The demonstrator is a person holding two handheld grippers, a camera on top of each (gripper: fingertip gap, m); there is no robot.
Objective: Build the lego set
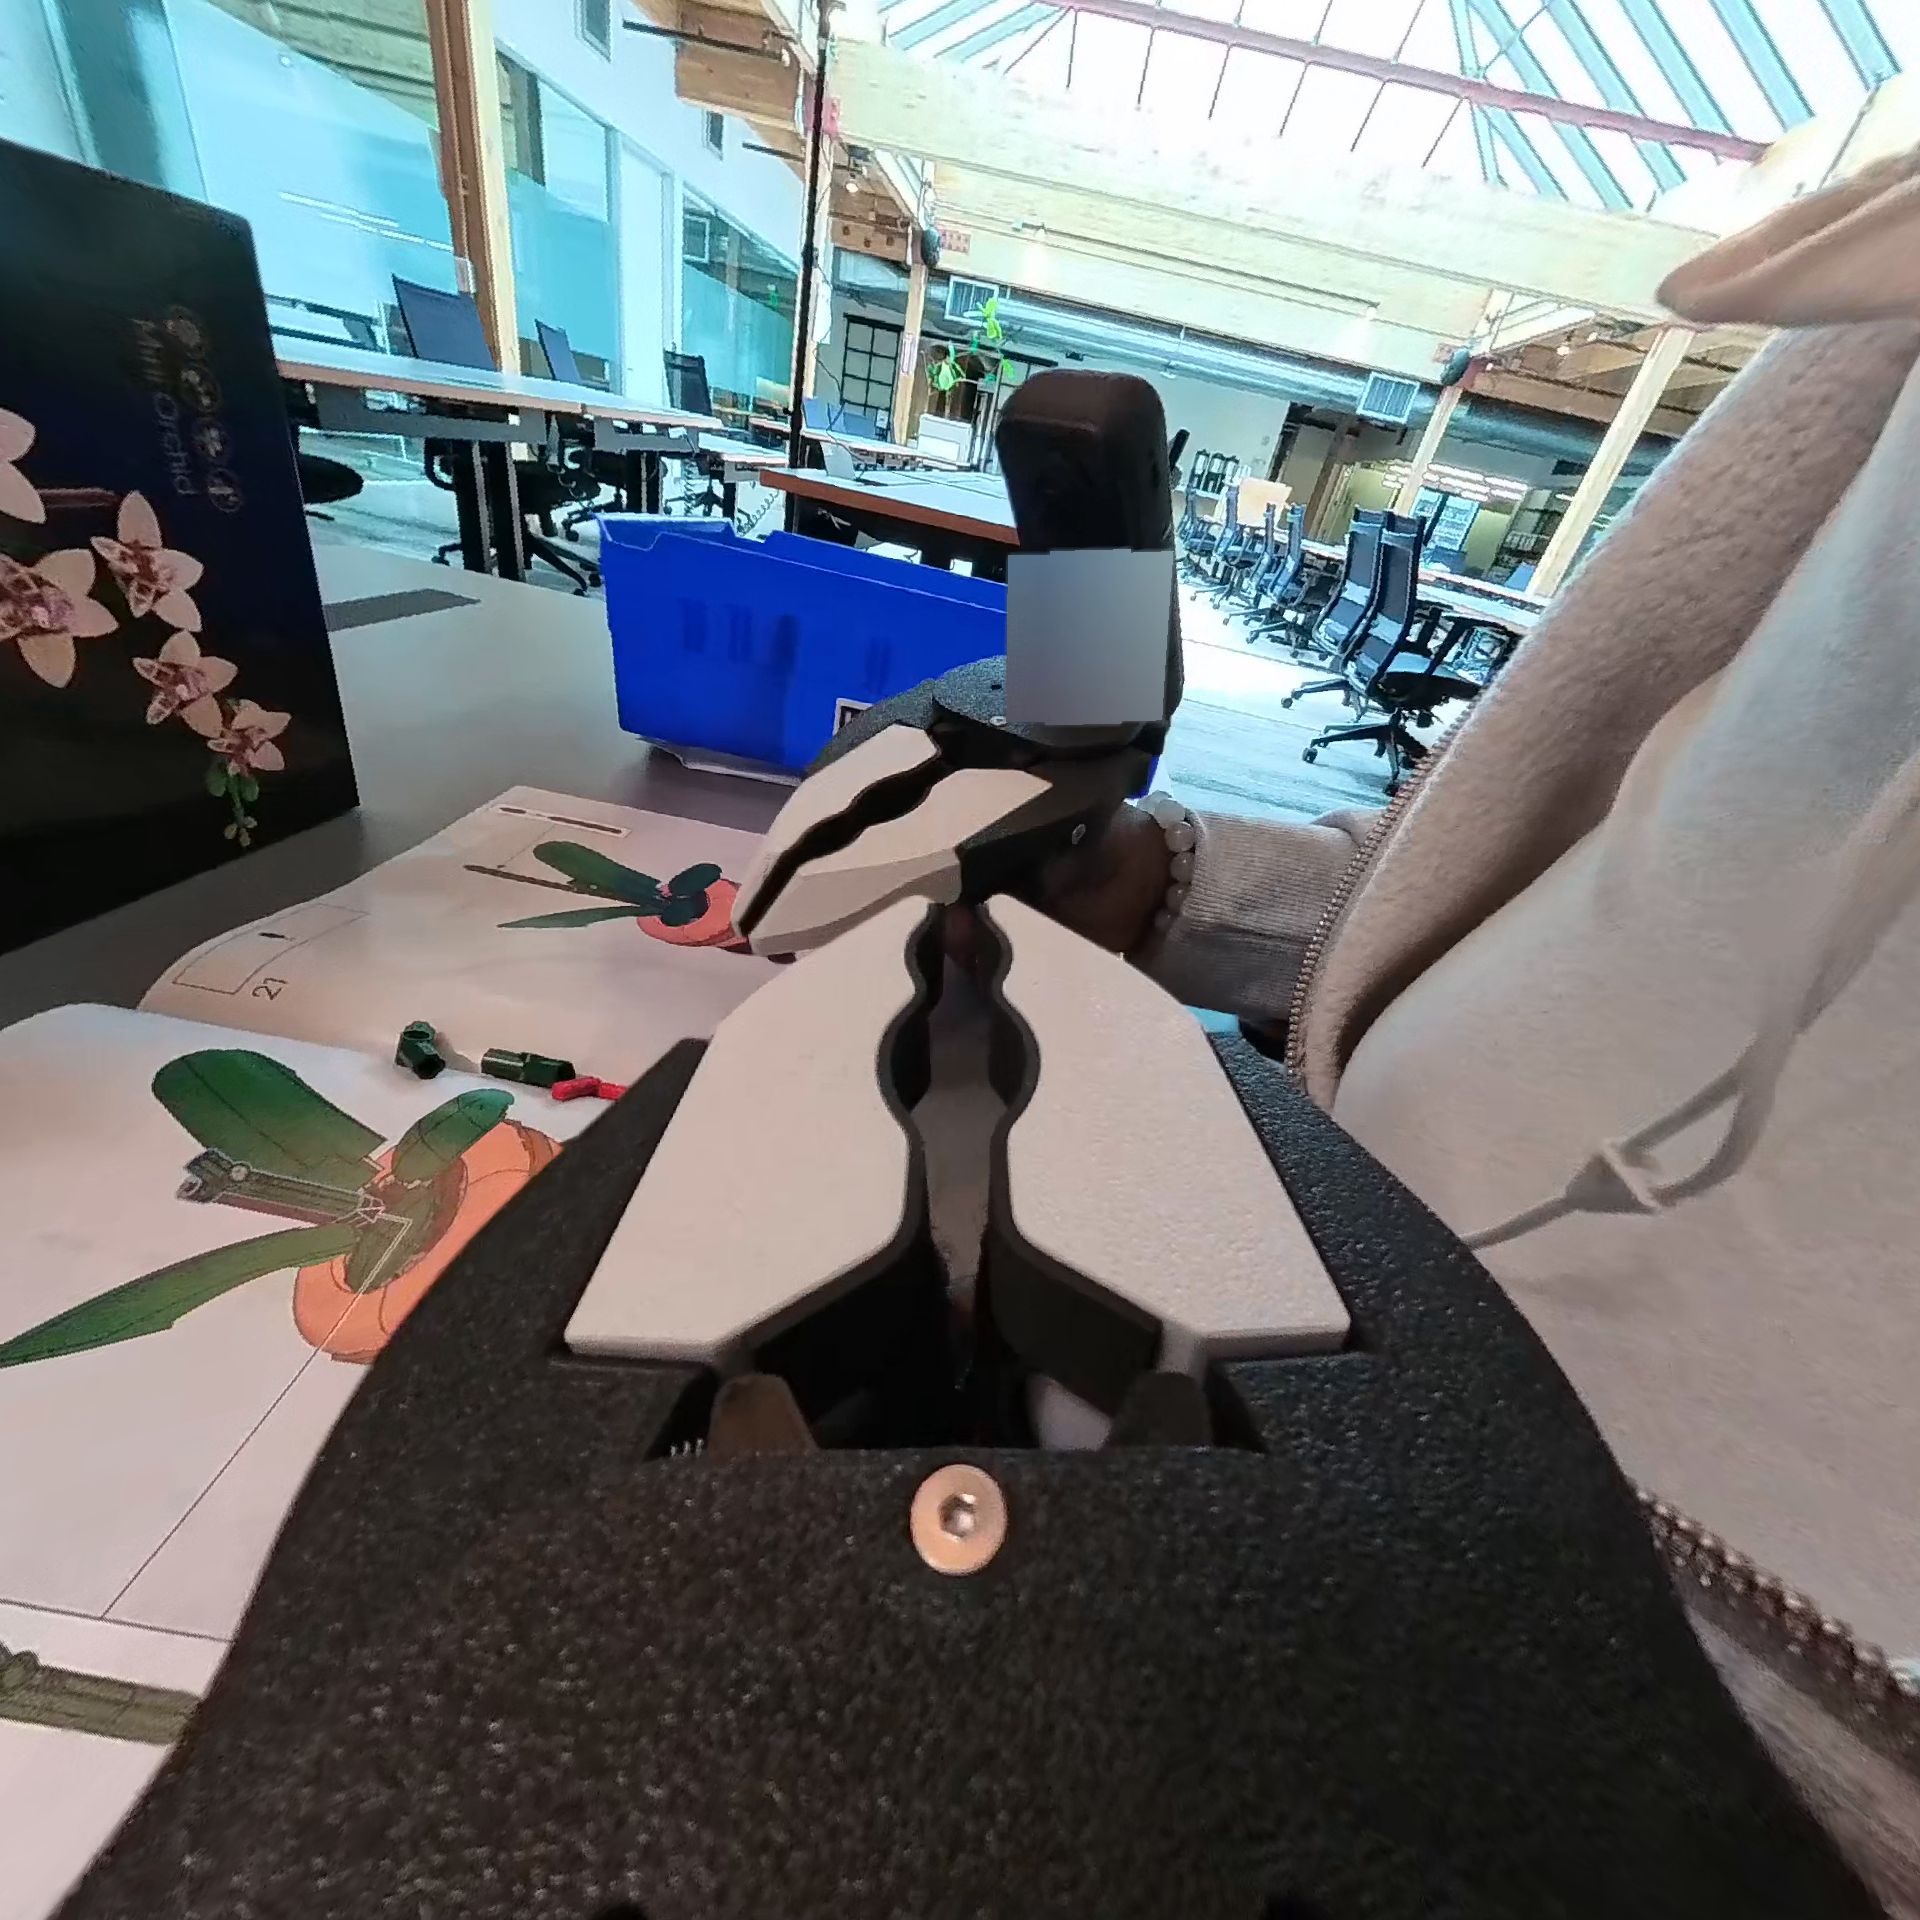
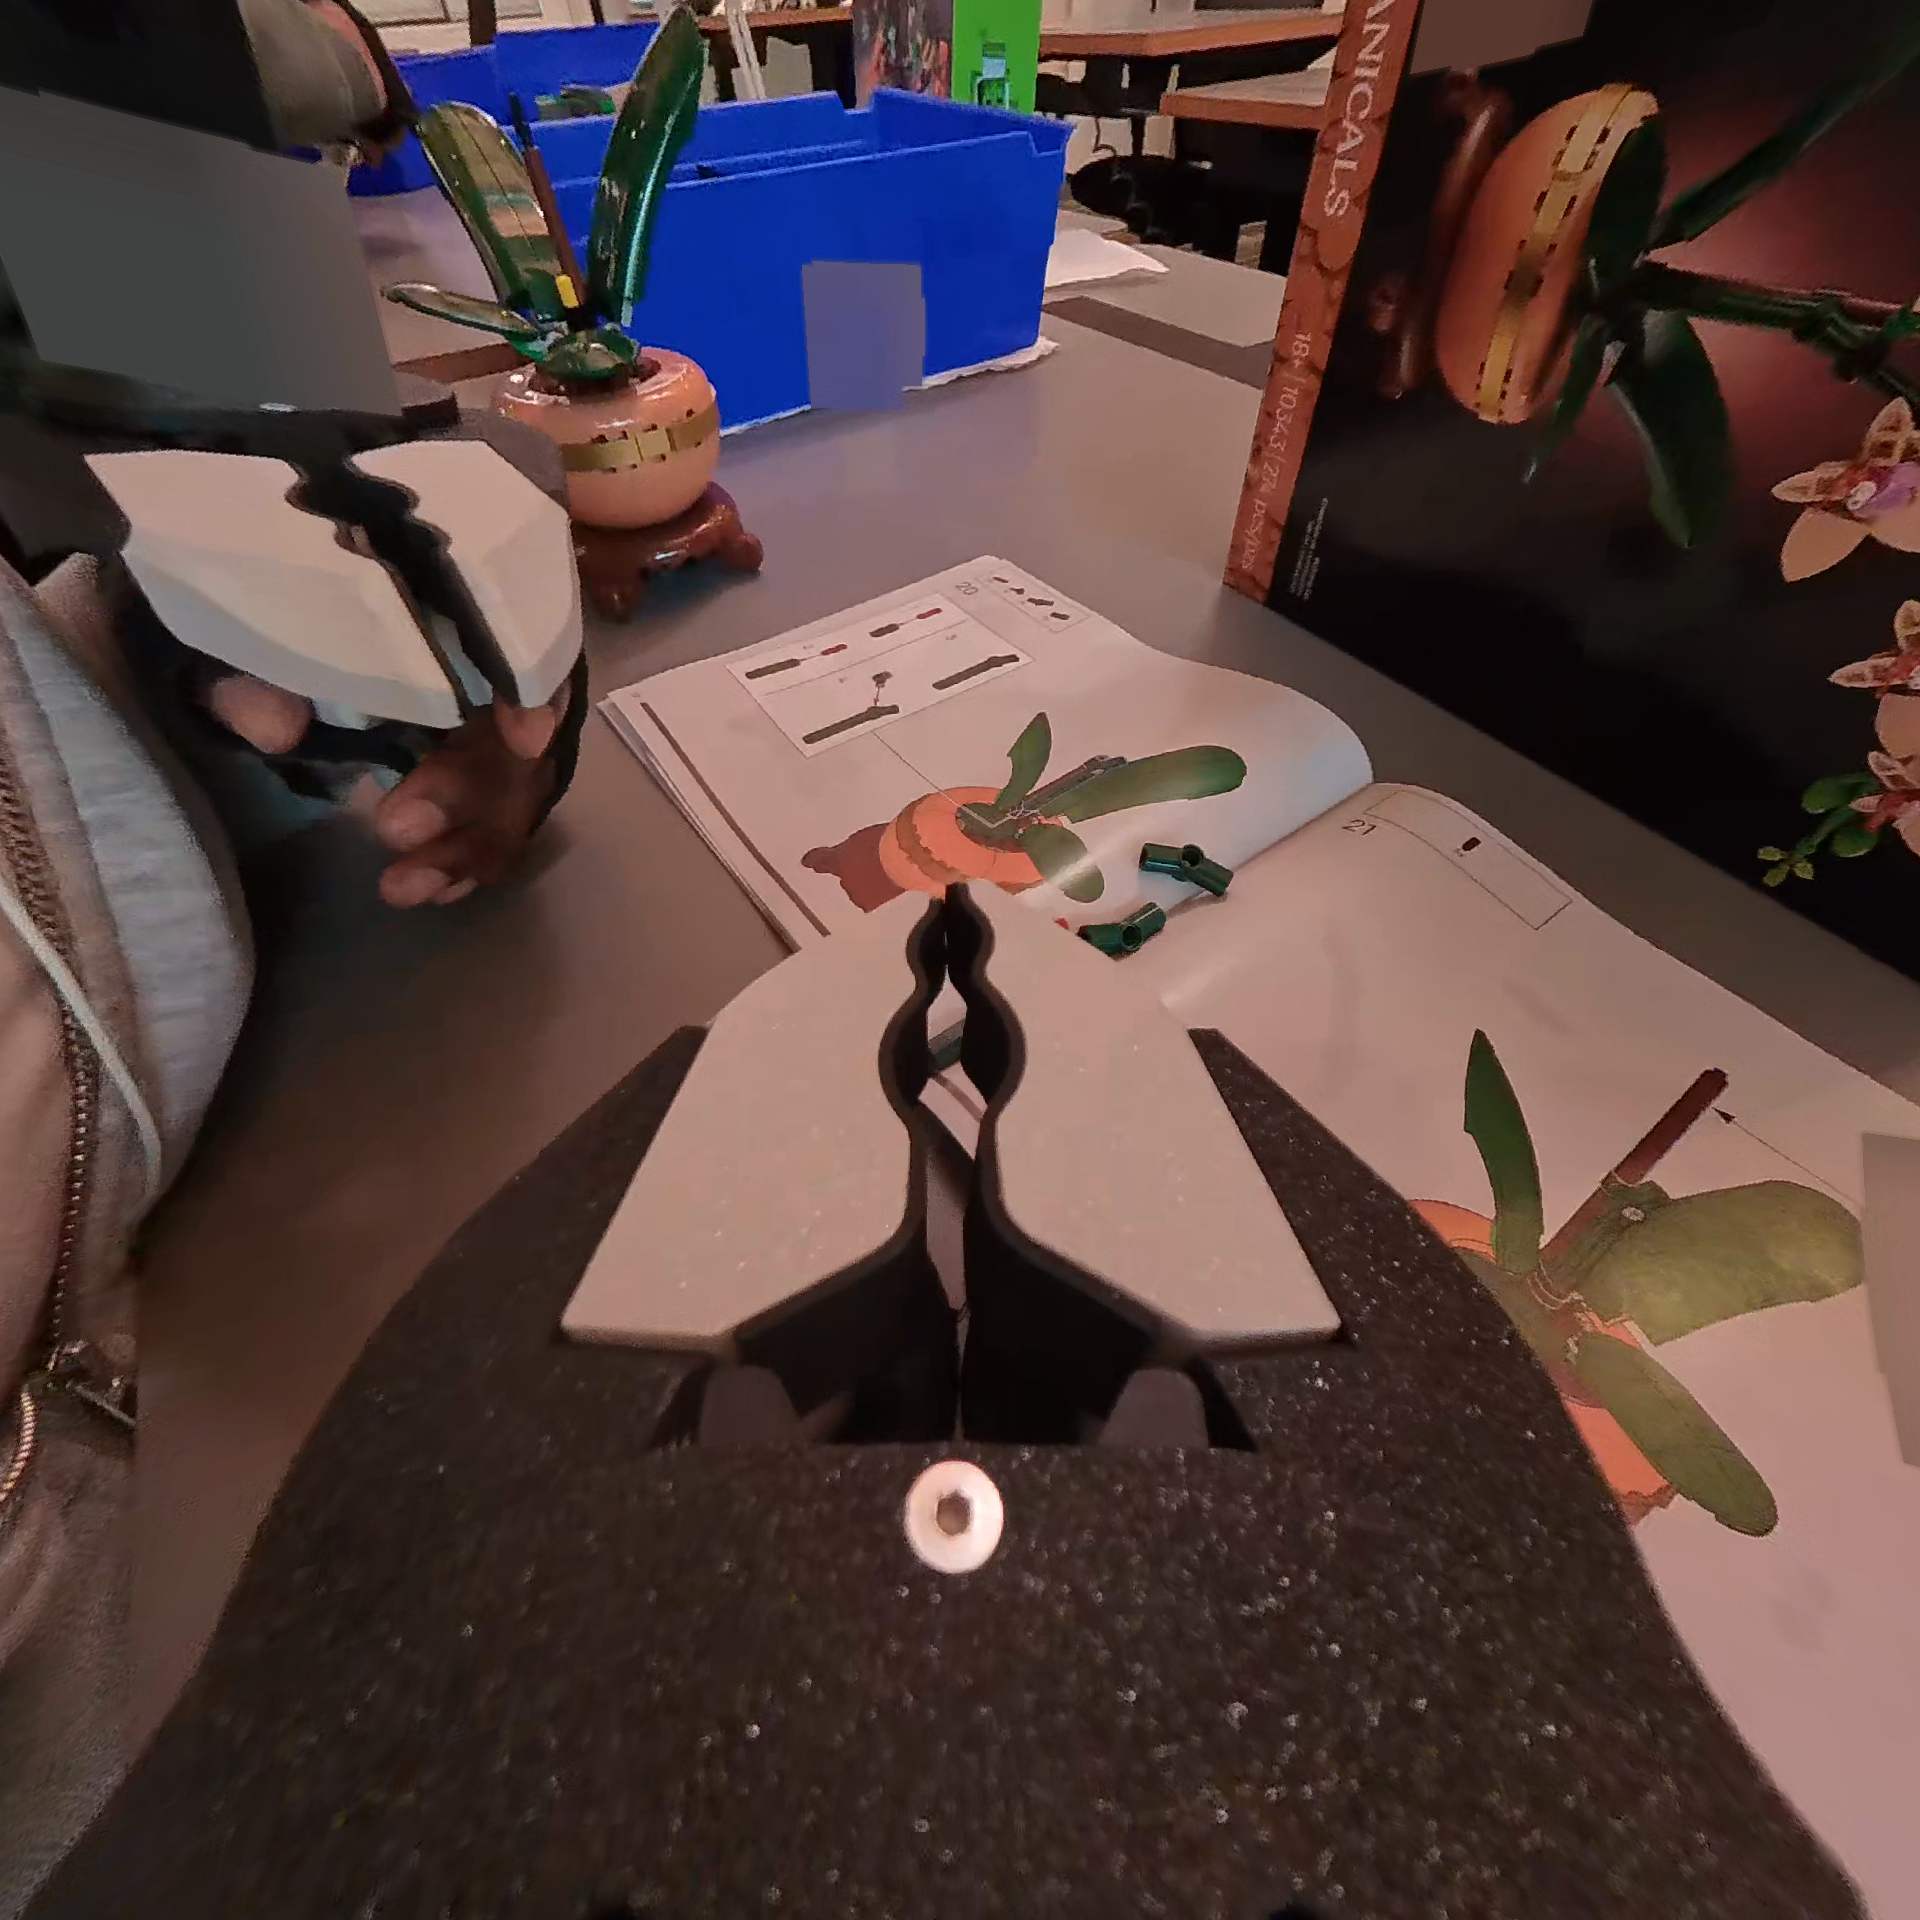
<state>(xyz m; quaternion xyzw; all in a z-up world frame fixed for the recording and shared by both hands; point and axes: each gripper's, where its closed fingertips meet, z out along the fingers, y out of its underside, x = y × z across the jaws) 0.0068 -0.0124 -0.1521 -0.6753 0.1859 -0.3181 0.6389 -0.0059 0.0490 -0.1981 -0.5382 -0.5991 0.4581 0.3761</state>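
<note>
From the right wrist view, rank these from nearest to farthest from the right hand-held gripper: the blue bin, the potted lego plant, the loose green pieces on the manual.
1. Green pieces: just ahead and right of the right hand-held gripper, on the open manual.
2. Potted lego plant: farther back, left, on the table.
3. Blue bin: farthest, behind the plant.

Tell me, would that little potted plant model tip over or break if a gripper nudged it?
Probably tippy: the plant model carries tall upright leaves above a small brown base. A push high up would likely topple it. Being built of snapped-together pieces, the leaves might pop off.
</note>
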